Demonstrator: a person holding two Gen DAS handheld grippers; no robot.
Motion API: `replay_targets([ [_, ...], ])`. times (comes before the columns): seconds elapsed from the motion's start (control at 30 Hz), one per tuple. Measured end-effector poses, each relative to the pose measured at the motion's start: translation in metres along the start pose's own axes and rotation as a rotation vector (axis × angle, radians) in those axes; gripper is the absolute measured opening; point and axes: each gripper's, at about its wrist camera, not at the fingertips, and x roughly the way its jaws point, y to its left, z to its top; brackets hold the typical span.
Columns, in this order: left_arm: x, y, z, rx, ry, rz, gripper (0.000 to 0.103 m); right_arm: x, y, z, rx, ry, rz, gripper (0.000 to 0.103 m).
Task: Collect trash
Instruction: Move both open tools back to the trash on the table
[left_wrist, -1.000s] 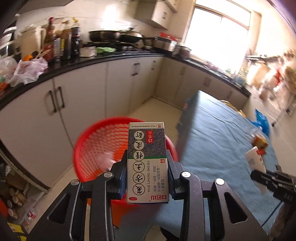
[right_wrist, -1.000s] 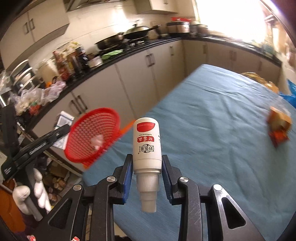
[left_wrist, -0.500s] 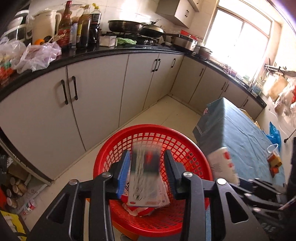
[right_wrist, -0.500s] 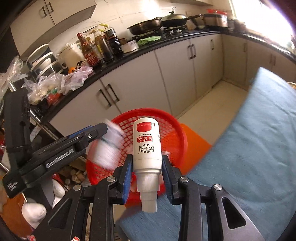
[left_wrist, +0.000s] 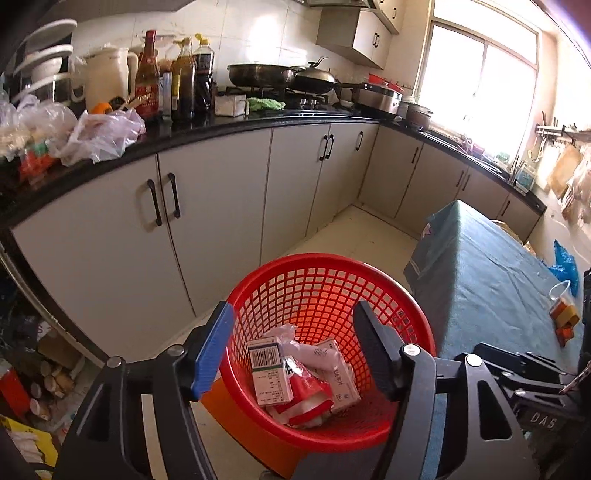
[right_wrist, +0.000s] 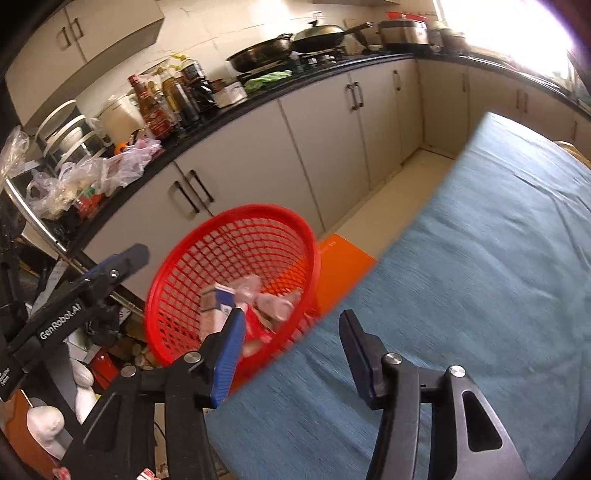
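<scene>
At lower centre of the left view, the red basket (left_wrist: 332, 295) holds a carton (left_wrist: 269, 373) and wrappers. Both the left gripper (left_wrist: 295, 347) and right gripper (right_wrist: 291, 354) are spread, empty. Scraps (left_wrist: 563, 317) at right, on the blue table (left_wrist: 491, 280), remain uncollected.

The basket (left_wrist: 332, 295) sits on the floor between the cabinets (left_wrist: 218, 221) and the bench (left_wrist: 498, 280). A box (left_wrist: 269, 373) lies in it, left of a packet (left_wrist: 341, 369).
</scene>
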Motion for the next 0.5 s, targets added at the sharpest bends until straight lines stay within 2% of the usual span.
replay_targets([
  [0.5,-0.032,-0.046,-0.025,0.123,-0.037,0.053,0.073,-0.059,-0.047,-0.037,0.088,-0.042,-0.081,0.063],
])
